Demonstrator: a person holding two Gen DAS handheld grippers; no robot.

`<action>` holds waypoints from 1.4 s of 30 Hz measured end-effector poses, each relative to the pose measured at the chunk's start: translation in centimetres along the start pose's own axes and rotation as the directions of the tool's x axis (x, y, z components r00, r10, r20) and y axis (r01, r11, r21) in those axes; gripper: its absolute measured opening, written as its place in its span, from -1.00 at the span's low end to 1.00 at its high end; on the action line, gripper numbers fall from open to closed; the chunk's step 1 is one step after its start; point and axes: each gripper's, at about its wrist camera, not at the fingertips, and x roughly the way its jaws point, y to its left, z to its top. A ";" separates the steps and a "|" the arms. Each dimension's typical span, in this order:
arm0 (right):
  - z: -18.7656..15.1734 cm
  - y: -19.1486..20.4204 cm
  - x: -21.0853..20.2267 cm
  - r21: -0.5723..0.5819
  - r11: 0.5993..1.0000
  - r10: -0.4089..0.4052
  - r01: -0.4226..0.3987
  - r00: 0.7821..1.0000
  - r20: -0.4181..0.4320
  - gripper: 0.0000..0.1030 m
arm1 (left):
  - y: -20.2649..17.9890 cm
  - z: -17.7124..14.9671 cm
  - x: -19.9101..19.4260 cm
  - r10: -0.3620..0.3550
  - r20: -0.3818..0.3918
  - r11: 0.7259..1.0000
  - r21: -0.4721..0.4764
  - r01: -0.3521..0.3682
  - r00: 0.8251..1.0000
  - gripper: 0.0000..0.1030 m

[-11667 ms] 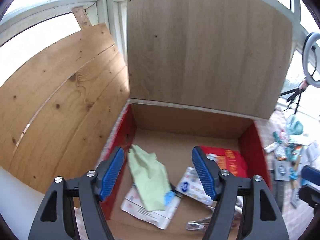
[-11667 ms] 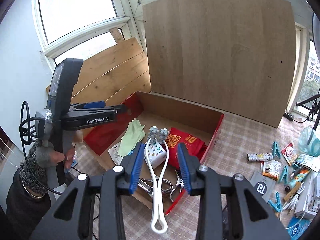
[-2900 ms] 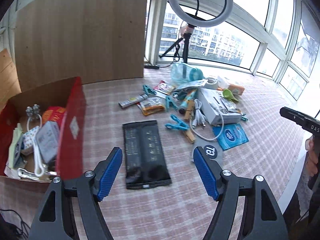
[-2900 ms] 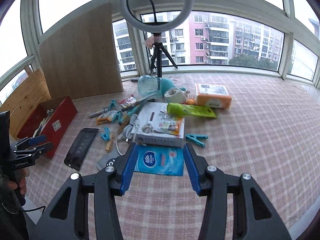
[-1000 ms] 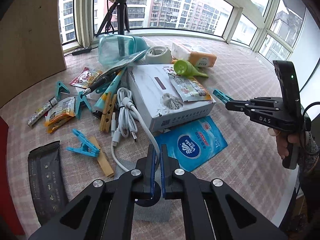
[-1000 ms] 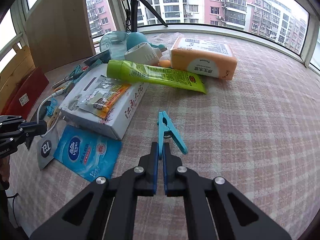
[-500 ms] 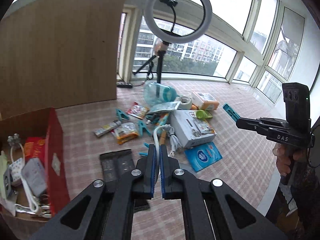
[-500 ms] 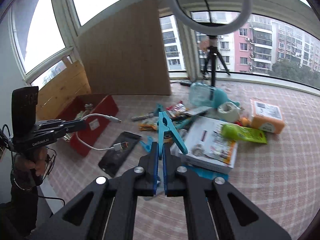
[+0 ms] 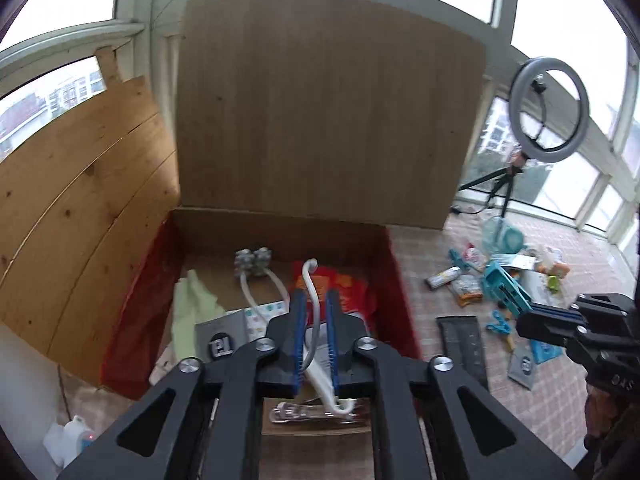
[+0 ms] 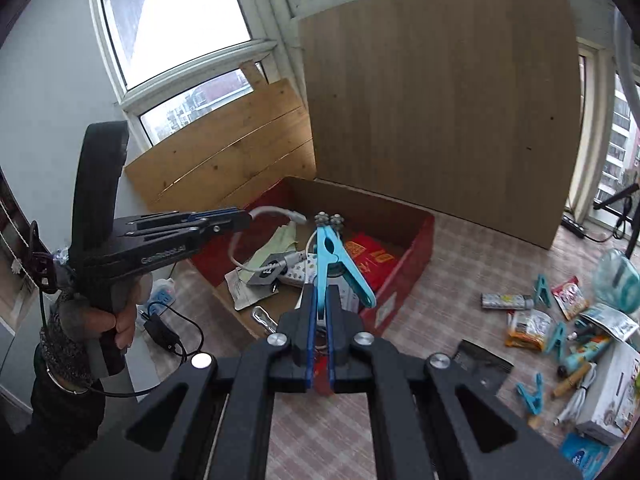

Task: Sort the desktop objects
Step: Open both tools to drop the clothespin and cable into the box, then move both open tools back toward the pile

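An enclosed apartment balcony used as a recording spot: curved windows (image 10: pixel 180 28) face residential blocks, a ring light (image 9: pixel 548 110) stands on a tripod, household clutter (image 10: pixel 560 320) covers the checked floor (image 10: pixel 460 264).

The surface covered with a pink checked cloth (image 10: pixel 460 264) carried everything. On it stood an open cardboard box with red outer walls (image 10: pixel 416 252), close to the upright brown wooden board (image 10: pixel 440 92). To the right of the box, a flat black packet (image 10: pixel 480 364) lay on the cloth. Further right were scattered teal plastic clothes pegs (image 10: pixel 542 288), small snack packets (image 10: pixel 528 328), a white carton (image 10: pixel 612 392) and a blue tissue pack (image 10: pixel 584 460).
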 end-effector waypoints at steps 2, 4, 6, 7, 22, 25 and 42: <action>0.3 1.6 1.7 -0.042 0.996 -0.074 0.073 0.997 -0.013 -0.06 | 0.6 -0.3 0.6 0.042 -0.013 0.999 0.001 -0.042 0.999 -0.08; 0.1 2.5 2.0 -0.058 0.994 -0.090 0.090 0.996 0.004 0.10 | 1.3 -0.6 1.2 0.084 -0.027 0.996 0.003 -0.084 0.996 -0.08; -0.1 2.7 1.8 -0.064 0.995 -0.078 0.078 0.997 0.001 0.10 | 1.6 -0.8 1.4 0.108 -0.029 0.994 0.003 -0.108 0.994 -0.08; -0.3 2.7 1.5 -0.070 0.993 -0.091 0.091 0.996 0.003 0.10 | 1.5 -1.0 1.1 0.109 -0.022 0.994 0.002 -0.109 0.994 -0.08; -7.5 -6.2 -8.8 0.039 0.948 -0.317 0.315 0.946 0.074 0.10 | -5.3 -4.1 -1.0 -0.059 0.000 0.996 0.064 0.058 0.998 -0.08; -10.4 -9.0 -11.9 0.092 0.919 -0.389 0.383 0.920 0.056 0.10 | -8.2 -5.6 -0.8 -0.140 -0.009 0.987 0.079 0.140 0.990 -0.07; -27.4 -17.4 -24.7 0.527 0.665 -0.607 0.529 0.794 -0.030 0.10 | -21.1 -14.3 4.1 -0.285 -0.190 0.936 0.156 0.315 0.939 -0.01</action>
